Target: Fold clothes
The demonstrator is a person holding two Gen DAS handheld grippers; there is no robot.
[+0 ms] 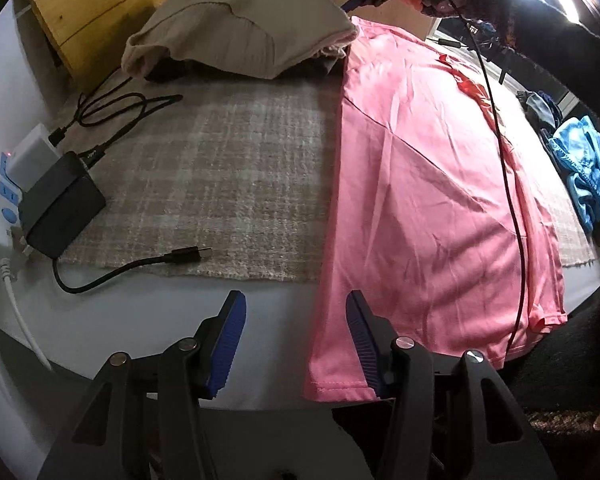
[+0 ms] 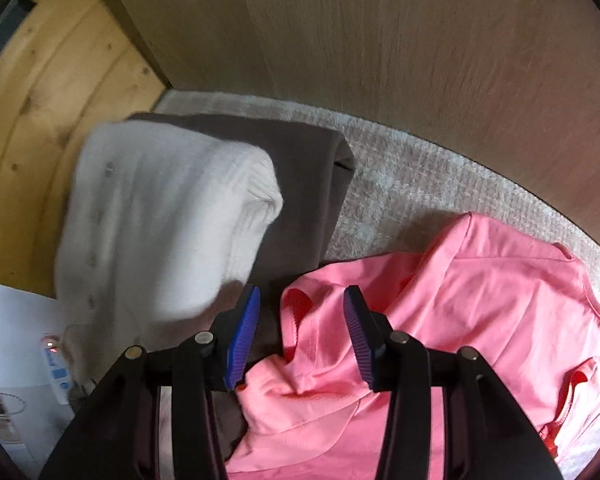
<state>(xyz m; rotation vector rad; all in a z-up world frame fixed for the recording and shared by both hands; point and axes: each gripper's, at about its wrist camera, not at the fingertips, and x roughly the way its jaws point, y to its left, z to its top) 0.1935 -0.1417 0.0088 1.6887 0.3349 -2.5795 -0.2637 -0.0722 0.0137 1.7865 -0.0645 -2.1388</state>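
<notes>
Your left claw [image 1: 296, 300] hangs spread above the near hem of the pink shirt [image 1: 428, 184], its ribbed blue pads [image 1: 232, 336] apart with nothing between them; one pad sits over bare white bench [image 1: 268, 292], the other over the shirt's edge. That shirt lies smooth and long, thin shiny fabric with soft creases, stretched across a fuzzy beige plaid blanket [image 1: 228, 168].

Your right claw [image 2: 300, 300] is also spread, poised over the shirt's crumpled collar end [image 2: 300, 320], where the pink cloth bunches into loose folds. Whether the pads touch the cloth you cannot tell from this view.

Beside the collar sits a folded stack: a cream ribbed knit [image 2: 160, 216] lies on top of a dark brown garment [image 2: 300, 184], both folded into blocky rectangles.

On the bench's far left rest a matte black box-shaped charger [image 1: 60, 208], a white adapter [image 1: 32, 152] and looped black cables [image 1: 112, 108]. A rumpled blue garment [image 1: 588, 164] lies heaped past the shirt's right side.
</notes>
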